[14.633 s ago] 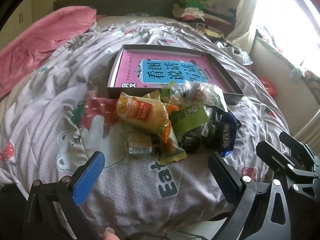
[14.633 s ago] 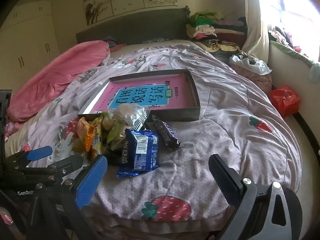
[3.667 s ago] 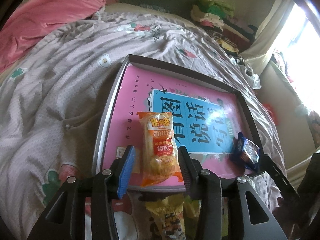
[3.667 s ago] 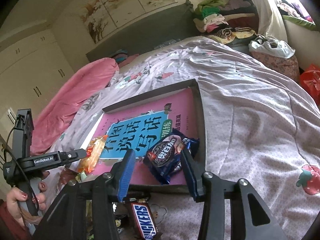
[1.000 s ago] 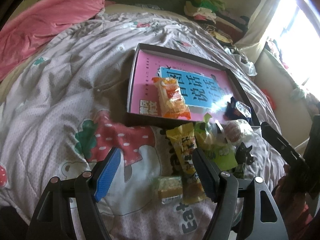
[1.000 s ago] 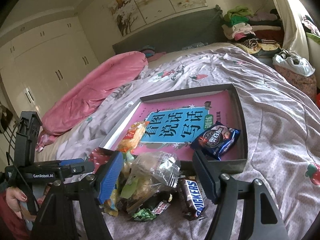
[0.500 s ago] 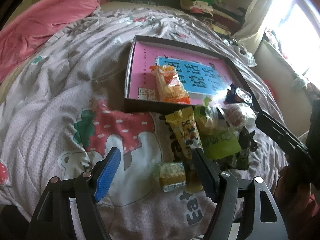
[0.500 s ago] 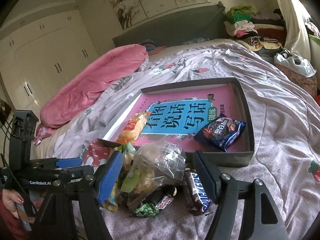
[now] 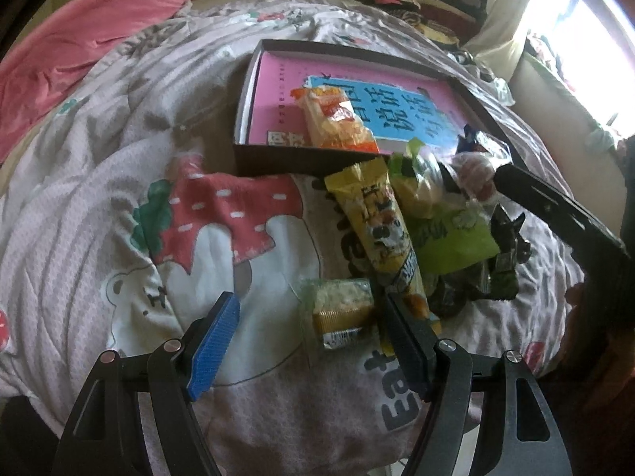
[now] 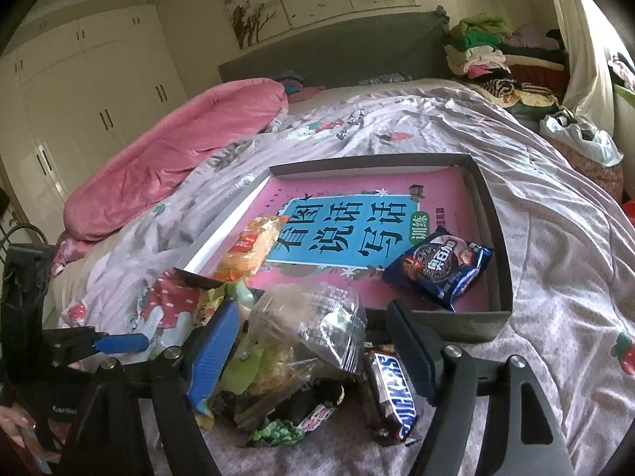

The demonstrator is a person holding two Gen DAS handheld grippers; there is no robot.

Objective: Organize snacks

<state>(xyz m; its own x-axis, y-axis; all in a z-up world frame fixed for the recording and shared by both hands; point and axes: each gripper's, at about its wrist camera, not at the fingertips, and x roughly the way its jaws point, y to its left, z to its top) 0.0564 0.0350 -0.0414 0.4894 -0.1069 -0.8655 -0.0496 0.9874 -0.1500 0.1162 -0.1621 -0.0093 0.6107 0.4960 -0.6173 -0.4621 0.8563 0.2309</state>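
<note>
**A:** Two snacks lie inside the dark box [image 10: 490, 214], on the pink book [image 10: 317, 194] with blue title. Which way do they point?

**B:** In the right wrist view, the orange packet [image 10: 250, 252] lies near the box's left wall, with its long axis running from the near edge toward the far left. The blue cookie pack [image 10: 440, 263] is in the near right corner, and its long axis goes across, a little tilted.

**A:** And the other snacks?

**B:** They stay in a heap on the bedcover [image 9: 99, 198], just in front of the box. The yellow packet [image 9: 381, 230] is long and points from the box wall toward the camera. A small cake pack [image 9: 339, 311] lies beside its near end. The Snickers bar [image 10: 391, 392] points toward the box.

**A:** What about the tools?

**B:** The left gripper [image 9: 307, 331] stands apart and grasps nothing; the cake pack lies near its right finger, whether touching I cannot tell. The right gripper [image 10: 311, 347] has its jaws spread and still widening, with the clear bag [image 10: 313, 325] between them, not pressed.
</note>
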